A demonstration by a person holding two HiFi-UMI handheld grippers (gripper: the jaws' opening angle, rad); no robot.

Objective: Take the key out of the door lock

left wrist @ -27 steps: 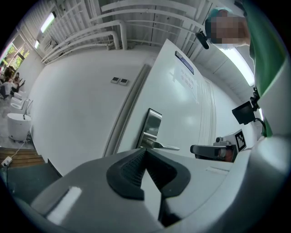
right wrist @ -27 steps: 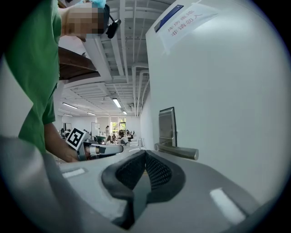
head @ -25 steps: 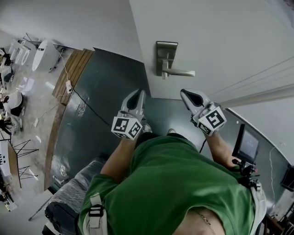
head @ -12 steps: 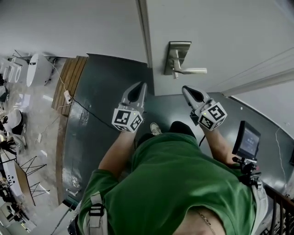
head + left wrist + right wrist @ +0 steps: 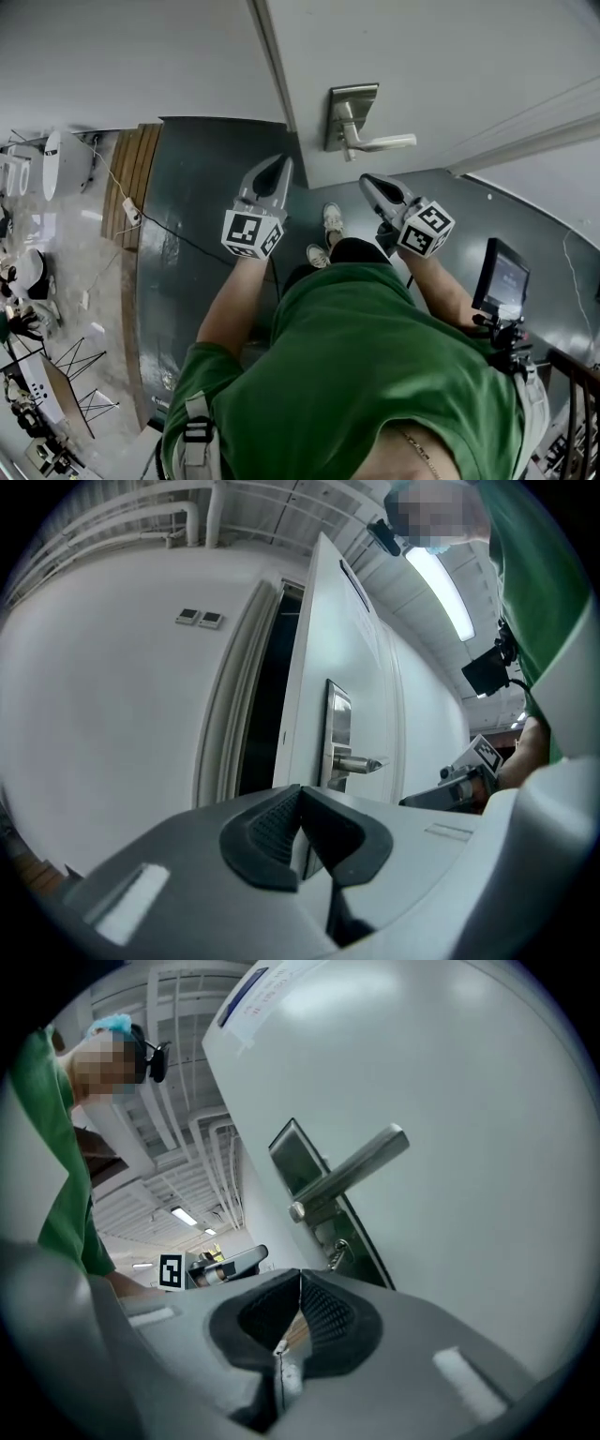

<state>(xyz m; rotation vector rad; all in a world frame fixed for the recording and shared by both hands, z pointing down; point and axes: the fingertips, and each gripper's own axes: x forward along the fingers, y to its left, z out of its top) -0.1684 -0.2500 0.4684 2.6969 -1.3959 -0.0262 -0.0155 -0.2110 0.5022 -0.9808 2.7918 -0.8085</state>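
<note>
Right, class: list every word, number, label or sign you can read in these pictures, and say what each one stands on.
No text here can be read.
Paper notice high on the door: print beside a blue strip, too blurred to read.
Screen at the right of the head view: too small to read.
Marker cubes: black-and-white square patterns only, no letters or numbers.

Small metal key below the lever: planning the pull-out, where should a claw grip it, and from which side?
Probably grip the small metal key by its protruding head, coming straight at the white door from below the silver lever handle, which overhangs it.
</note>
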